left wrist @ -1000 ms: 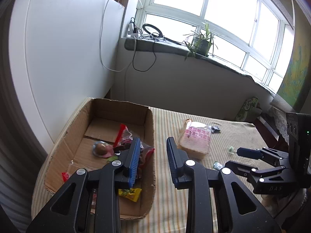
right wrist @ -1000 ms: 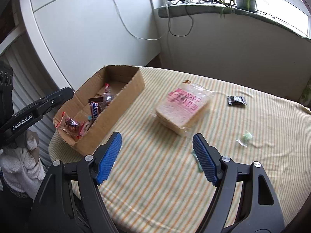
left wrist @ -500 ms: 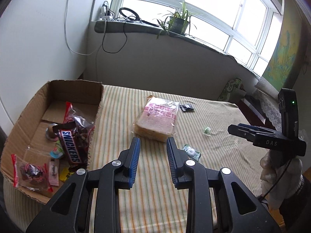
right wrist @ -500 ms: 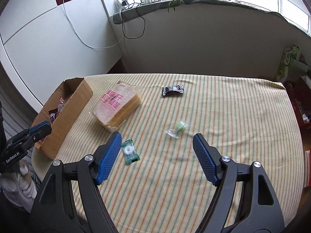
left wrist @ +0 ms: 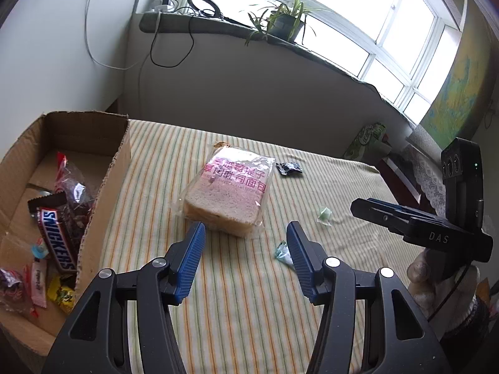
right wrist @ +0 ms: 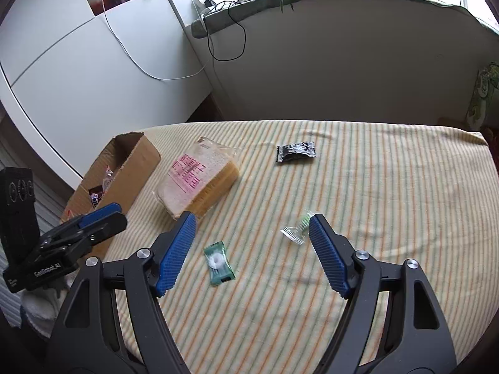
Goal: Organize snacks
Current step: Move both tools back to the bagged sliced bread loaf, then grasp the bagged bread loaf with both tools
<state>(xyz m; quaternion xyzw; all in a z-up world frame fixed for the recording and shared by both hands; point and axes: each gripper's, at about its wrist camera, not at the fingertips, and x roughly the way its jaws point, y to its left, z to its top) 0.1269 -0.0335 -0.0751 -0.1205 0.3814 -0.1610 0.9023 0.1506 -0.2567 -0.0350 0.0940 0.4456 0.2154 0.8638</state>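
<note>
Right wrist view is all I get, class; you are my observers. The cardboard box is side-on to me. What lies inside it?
Observer: A Snickers bar lies in the box, among other wrapped sweets.
Operator: I see the left gripper only from the side. Is it holding anything?
Observer: No. The left gripper is open with nothing between its fingers; its jaws have just been opening.
Operator: Anything in the box's near corner?
Observer: A yellow sweet.

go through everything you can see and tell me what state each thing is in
Left tongs: just opened, empty.
Right tongs: open, empty.
Cardboard box: open, holding snacks.
Bread bag: sealed, flat on tablecloth.
Black packet: outside box.
Green candy: outside box.
Clear candy: outside box.
</note>
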